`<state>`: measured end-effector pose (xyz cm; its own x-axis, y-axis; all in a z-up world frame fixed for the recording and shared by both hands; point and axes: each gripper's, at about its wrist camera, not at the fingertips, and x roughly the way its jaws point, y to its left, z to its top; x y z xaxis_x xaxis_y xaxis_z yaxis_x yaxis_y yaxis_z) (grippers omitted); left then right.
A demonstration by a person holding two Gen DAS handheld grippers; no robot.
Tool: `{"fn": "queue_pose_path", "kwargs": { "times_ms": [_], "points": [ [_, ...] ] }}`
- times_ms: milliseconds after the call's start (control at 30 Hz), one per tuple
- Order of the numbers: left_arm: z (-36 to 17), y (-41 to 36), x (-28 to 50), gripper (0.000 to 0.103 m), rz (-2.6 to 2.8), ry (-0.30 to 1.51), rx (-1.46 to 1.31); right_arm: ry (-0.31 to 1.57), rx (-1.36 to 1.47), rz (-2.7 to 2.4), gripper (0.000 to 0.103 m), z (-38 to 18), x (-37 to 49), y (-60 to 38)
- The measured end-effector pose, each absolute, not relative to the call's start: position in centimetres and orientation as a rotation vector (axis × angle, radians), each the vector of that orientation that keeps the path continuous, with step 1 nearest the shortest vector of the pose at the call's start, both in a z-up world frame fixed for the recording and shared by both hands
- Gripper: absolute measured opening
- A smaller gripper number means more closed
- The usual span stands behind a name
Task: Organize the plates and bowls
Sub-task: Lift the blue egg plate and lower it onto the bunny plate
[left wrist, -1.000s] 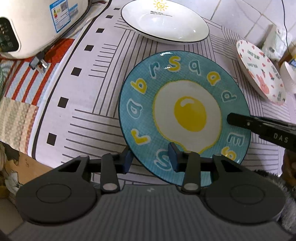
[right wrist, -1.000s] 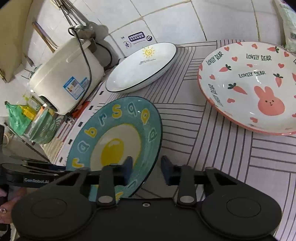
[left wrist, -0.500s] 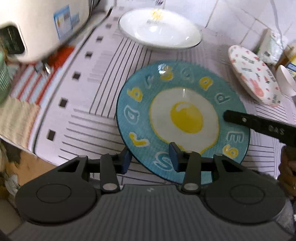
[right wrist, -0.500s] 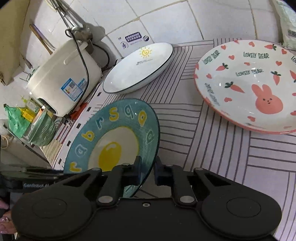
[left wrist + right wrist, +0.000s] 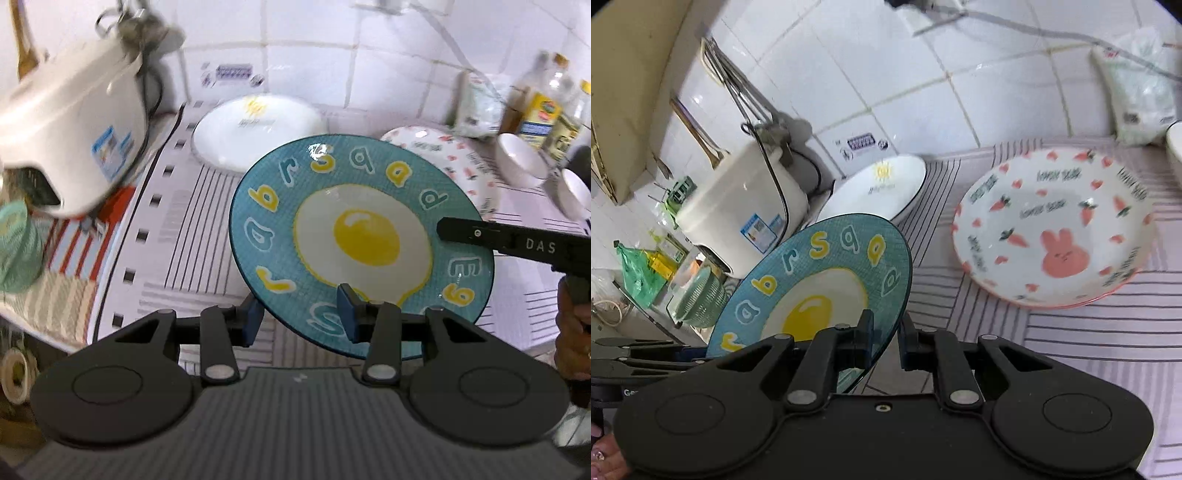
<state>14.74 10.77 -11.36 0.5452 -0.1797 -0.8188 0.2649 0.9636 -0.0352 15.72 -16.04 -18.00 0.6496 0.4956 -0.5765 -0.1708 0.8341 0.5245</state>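
My right claw (image 5: 885,334) pinched the round teal ceramic egg-print plate (image 5: 816,295) by its rim, lifted off the striped table (image 5: 1089,332); my left claw (image 5: 300,314) straddled its near rim, spread. I judged level carrying safest.

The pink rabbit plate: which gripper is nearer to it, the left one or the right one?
Right. The right gripper holds the blue egg plate on the edge facing the rabbit plate; the left gripper is at the opposite edge.

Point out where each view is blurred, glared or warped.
Left wrist view: the rice cooker and white sun plate are motion-smeared, the egg plate is sharp with a glare spot on its far rim. Right wrist view: the rabbit plate lettering is blurred, and wall tiles bow from fisheye distortion.
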Motion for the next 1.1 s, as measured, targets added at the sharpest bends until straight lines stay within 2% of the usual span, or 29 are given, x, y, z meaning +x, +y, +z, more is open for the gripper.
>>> {"fn": "queue_pose_path", "kwargs": {
  "times_ms": [233,433,1100],
  "points": [
    [-8.8,7.4,14.4,0.041,-0.332,0.951,0.108,0.739,0.457,0.350,0.018,-15.0,13.8,-19.4],
    [-8.8,4.9,15.2,0.041,-0.378,0.966,0.122,0.747,0.461,0.289,0.018,-14.1,12.9,-22.1],
    [-14.2,1.5,20.6,0.041,-0.392,1.054,0.076,0.784,0.521,0.202,0.019,-18.1,15.6,-26.1]
  ]
}}
